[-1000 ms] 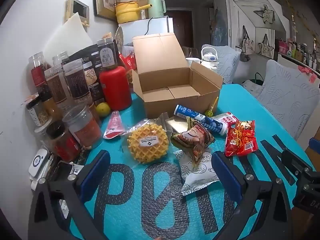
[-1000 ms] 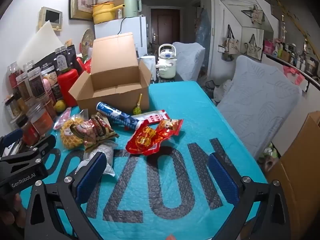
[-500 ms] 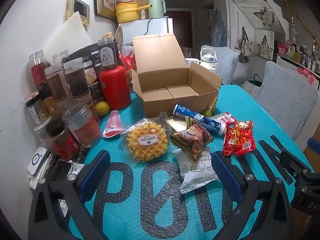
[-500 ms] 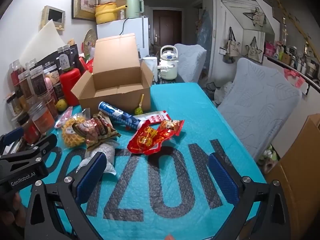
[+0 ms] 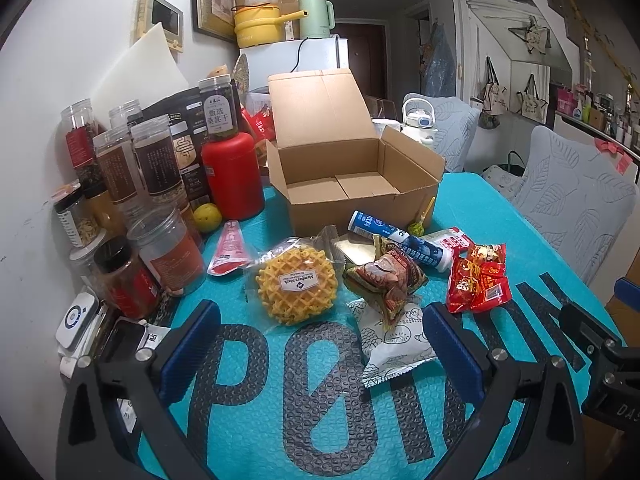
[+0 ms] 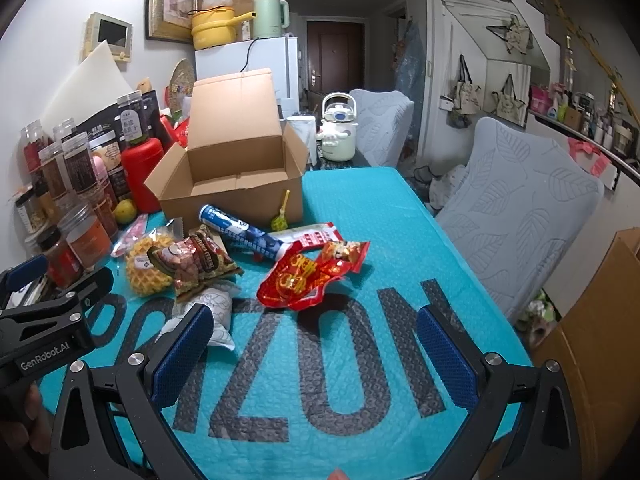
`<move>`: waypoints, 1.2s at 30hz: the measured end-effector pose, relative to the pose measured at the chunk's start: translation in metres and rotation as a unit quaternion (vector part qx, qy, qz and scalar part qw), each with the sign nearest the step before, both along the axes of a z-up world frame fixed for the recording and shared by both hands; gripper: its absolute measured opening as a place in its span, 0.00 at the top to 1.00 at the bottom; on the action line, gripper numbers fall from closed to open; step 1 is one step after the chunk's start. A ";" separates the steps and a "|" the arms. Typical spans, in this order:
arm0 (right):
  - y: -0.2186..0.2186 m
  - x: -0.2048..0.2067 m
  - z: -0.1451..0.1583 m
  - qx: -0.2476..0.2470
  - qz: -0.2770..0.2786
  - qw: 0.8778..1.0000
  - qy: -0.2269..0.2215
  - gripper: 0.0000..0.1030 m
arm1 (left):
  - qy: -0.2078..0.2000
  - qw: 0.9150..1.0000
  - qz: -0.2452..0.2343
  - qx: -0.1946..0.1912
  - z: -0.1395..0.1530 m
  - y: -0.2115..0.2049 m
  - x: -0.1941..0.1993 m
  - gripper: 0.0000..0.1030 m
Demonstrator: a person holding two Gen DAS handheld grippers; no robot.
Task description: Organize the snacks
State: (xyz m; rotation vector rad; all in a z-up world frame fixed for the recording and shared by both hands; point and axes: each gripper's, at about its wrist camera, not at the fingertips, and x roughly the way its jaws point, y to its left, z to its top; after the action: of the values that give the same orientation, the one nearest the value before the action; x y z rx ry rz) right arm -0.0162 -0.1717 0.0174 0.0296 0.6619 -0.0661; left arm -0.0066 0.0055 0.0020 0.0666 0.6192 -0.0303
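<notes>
Start of task, nothing packed yet. Left claw [image 5: 320, 344] and right claw [image 6: 316, 344] both wide open, empty, hovering over bench [image 6: 360, 360]. Snacks, incl. waffle pack [image 5: 296, 284] & red packet [image 6: 304, 276], lie loose in front of empty cardboard box [image 5: 352, 184]. Next, prob.: pick nearest snack, drop into box.

Matt cardboard box [image 5: 352, 184]; glossy, probably foil, red packet [image 6: 308, 276].

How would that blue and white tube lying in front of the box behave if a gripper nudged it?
The blue and white tube is round and lies on its side, so it would probably roll. It looks rigid, likely easy to pinch. One end rests against snack packets, which may stop it.
</notes>
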 end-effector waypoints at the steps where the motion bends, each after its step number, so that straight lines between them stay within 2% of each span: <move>1: 0.000 0.000 0.000 0.000 0.000 1.000 0.000 0.00 | 0.001 1.000 0.000 0.000 0.000 0.000 0.000 0.00; 36: 0.003 -0.001 0.001 -0.002 0.001 1.000 -0.003 0.00 | 0.000 1.000 -0.003 0.000 0.002 -0.003 -0.002 0.00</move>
State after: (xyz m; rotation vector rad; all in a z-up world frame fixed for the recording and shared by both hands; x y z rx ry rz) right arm -0.0168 -0.1690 0.0185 0.0257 0.6556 -0.0646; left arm -0.0083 0.0021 0.0041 0.0675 0.6191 -0.0358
